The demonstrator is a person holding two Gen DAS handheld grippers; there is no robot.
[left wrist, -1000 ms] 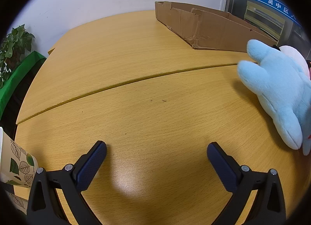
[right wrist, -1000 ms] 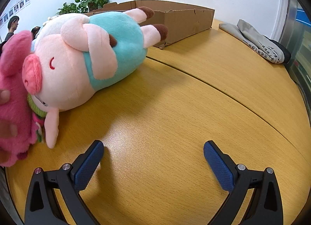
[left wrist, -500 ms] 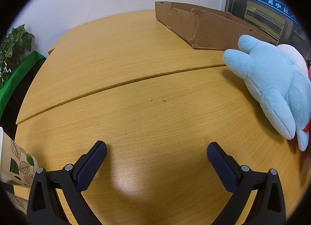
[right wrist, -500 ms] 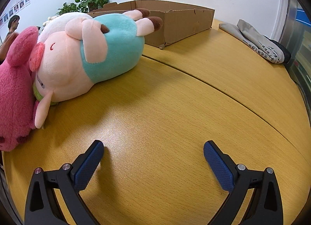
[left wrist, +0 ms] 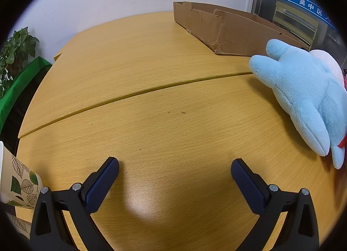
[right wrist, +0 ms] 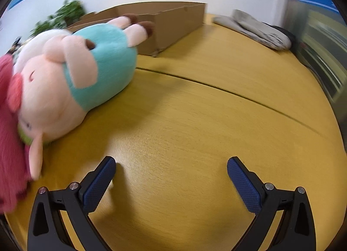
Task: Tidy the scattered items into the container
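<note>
Both claws hang low over the wooden table (left wrist: 151, 82), each spread wide and holding nothing. The left gripper (left wrist: 174, 169) has only bare tabletop between its blue ribbed pads (left wrist: 102, 186); the right gripper (right wrist: 171, 167) is the same, and its view is smeared by motion.

In the left view, a light blue plush toy (left wrist: 303, 90) lies on the table at the right, its paws reaching left, with a pale pink toy partly hidden behind it. The low cardboard box (left wrist: 227, 28) sits at the far side of the table, just beyond the blue toy, its near corner creased and torn. A paper cup (left wrist: 17, 181) printed with green leaves stands at the near left edge. On the far right a blue sign (left wrist: 303, 4) carries white Chinese characters (吴中区 can be read; the rest runs out of sight).

In the right view, a pink pig plush in a teal shirt (right wrist: 71, 75) lies on its side at the left, feet towards the box, head touching a dark pink plush (right wrist: 10, 134) at the near left. A folded grey cloth (right wrist: 258, 30) with dark markings too blurred to read lies at the far right.
</note>
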